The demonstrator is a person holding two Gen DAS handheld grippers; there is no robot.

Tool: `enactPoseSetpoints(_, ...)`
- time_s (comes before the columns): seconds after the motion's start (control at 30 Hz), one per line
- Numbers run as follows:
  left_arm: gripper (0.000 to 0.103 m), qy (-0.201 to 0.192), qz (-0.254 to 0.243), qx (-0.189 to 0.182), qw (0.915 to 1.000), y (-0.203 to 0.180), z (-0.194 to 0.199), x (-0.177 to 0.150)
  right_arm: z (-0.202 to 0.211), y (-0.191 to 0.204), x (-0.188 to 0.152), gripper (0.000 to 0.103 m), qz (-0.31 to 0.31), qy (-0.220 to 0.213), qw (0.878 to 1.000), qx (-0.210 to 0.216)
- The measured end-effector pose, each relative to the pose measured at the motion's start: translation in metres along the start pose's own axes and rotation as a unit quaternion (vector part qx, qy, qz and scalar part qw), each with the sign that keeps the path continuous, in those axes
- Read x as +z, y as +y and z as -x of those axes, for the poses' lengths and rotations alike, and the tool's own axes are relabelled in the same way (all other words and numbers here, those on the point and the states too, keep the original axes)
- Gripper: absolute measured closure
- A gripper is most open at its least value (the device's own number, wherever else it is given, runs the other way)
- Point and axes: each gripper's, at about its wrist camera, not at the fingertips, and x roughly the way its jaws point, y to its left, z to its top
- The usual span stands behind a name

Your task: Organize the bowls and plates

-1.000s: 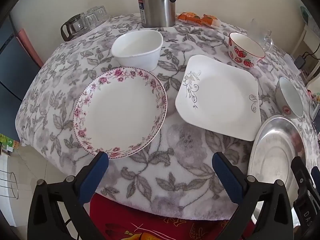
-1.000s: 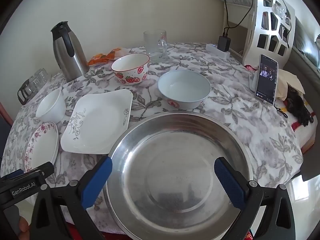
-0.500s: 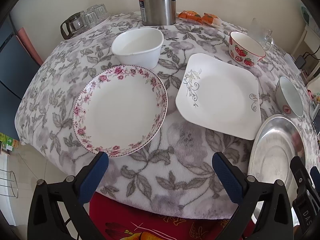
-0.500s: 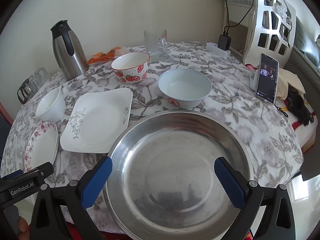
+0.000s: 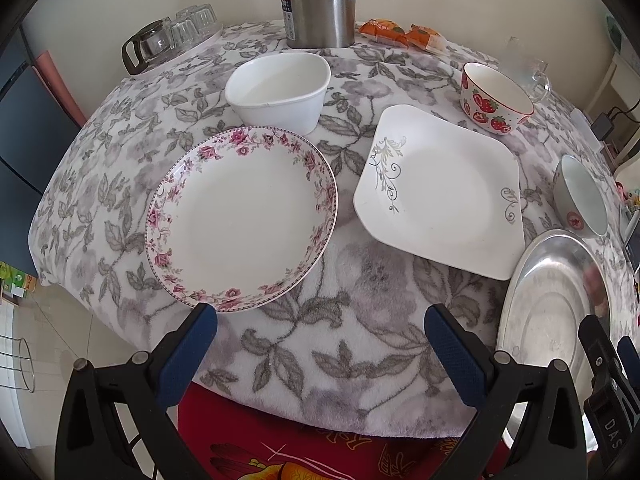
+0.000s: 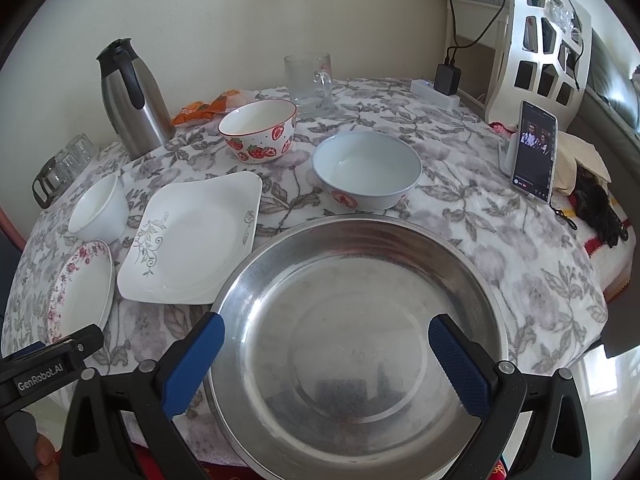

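Both hand-held grippers, left [image 5: 320, 320] and right [image 6: 326, 330], gaped wide and empty; the floral plate [image 5: 240, 216] at frame centre-left wanted a careful rim pinch.

A rose-rimmed round plate [image 5: 240, 216] is seen just ahead-left of the left gripper [image 5: 320, 336], a white square plate [image 5: 440, 192] ahead-right. A big steel basin [image 6: 352, 344] is spanned by the right gripper [image 6: 326, 344], three bowls beyond.
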Motion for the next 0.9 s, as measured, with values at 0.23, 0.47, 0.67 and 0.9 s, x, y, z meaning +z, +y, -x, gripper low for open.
enactPoseSetpoints(0.23,0.000,0.000,0.000,0.000,1.0000,-0.0008,-0.0005,-0.0002,-0.0012,-0.0009,0.0001,0.000,-0.001,0.003,1.000,0.000)
enactPoseSetpoints(0.47,0.000,0.000,0.000,0.000,1.0000,-0.0016,-0.0011,-0.0012,-0.0027,-0.0016,-0.0001,0.000,-0.002,0.004,1.000,-0.001)
enactPoseSetpoints(0.67,0.000,0.000,0.000,0.000,1.0000,-0.0013,-0.0015,-0.0015,-0.0030,-0.0016,0.0000,0.000,-0.002,0.005,1.000,-0.001)
enactPoseSetpoints(0.9,0.000,0.001,0.000,-0.001,1.0000,-0.0011,-0.0015,-0.0014,-0.0035,-0.0020,-0.0004,0.000,-0.002,0.005,1.000,-0.001)
